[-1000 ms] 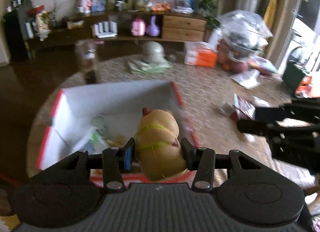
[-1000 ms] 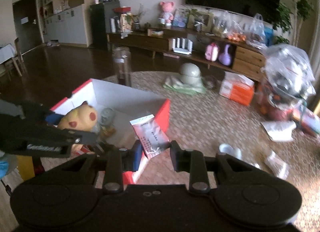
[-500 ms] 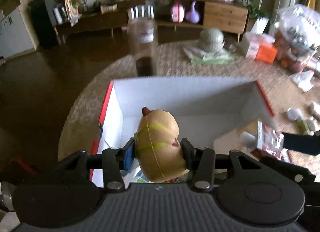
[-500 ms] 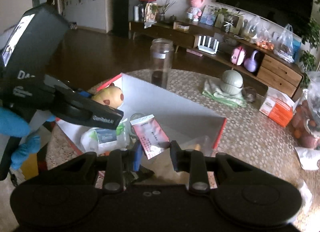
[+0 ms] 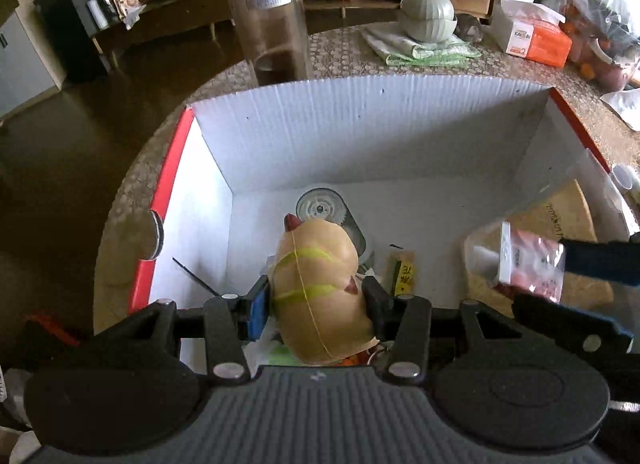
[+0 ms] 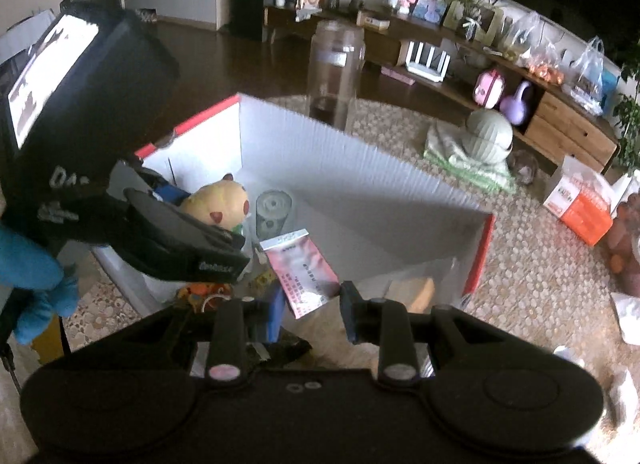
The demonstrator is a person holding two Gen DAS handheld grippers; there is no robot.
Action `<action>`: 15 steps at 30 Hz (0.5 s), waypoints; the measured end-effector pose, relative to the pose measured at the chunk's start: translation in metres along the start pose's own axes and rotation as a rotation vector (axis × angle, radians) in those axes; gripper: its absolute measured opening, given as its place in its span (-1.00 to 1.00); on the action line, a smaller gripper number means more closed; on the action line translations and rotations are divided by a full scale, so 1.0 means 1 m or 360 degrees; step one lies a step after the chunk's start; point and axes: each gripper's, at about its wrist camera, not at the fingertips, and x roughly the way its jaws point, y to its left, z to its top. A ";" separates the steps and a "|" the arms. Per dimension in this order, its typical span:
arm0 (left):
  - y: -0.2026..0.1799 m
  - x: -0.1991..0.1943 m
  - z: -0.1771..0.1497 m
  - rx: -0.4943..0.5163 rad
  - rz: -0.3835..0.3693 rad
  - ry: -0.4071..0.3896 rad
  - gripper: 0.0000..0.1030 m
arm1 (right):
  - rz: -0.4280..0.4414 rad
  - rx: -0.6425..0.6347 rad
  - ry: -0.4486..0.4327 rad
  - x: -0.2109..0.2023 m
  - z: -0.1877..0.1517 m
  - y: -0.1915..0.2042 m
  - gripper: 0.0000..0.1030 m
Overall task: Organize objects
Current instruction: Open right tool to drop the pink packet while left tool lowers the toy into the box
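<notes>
My left gripper [image 5: 316, 300] is shut on a yellow plush toy [image 5: 320, 288] with green stripes and holds it over the inside of a white cardboard box with red edges [image 5: 360, 132]. The toy also shows in the right wrist view [image 6: 218, 204]. My right gripper [image 6: 310, 298] holds a pink and white sachet [image 6: 304, 272] over the same box [image 6: 360, 180]; its jaws have spread and the sachet touches only the left pad. The sachet also shows in the left wrist view [image 5: 528, 260]. A round tin [image 5: 322, 206] and several small packets lie on the box floor.
A tall glass jar [image 5: 268, 16] stands just behind the box on the round patterned table [image 5: 344, 52]. A grey-green bowl on a folded cloth [image 5: 428, 20], an orange tissue box [image 5: 536, 32] and plastic bags lie at the far right. A dark floor lies to the left.
Both grippers moved forward and down over the box. The plush toy now hangs lower inside it. The right gripper's jaws have spread apart around the sachet.
</notes>
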 end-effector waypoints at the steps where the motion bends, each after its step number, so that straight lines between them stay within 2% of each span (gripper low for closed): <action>1: 0.001 0.002 0.000 -0.0003 -0.0007 0.0011 -0.06 | -0.0001 -0.0001 0.0009 0.002 -0.001 0.000 -0.44; 8: -0.001 0.010 -0.003 0.0009 -0.0048 0.0079 -0.01 | 0.0012 0.0023 0.0085 0.014 -0.010 -0.003 -0.39; 12: -0.003 0.006 -0.006 0.0018 -0.0045 0.0059 0.31 | 0.0012 0.0003 0.0069 0.008 -0.011 -0.002 -0.33; 15: -0.002 -0.001 -0.007 -0.0009 -0.0069 0.0038 0.36 | 0.0037 0.0019 0.0058 0.001 -0.013 -0.005 -0.16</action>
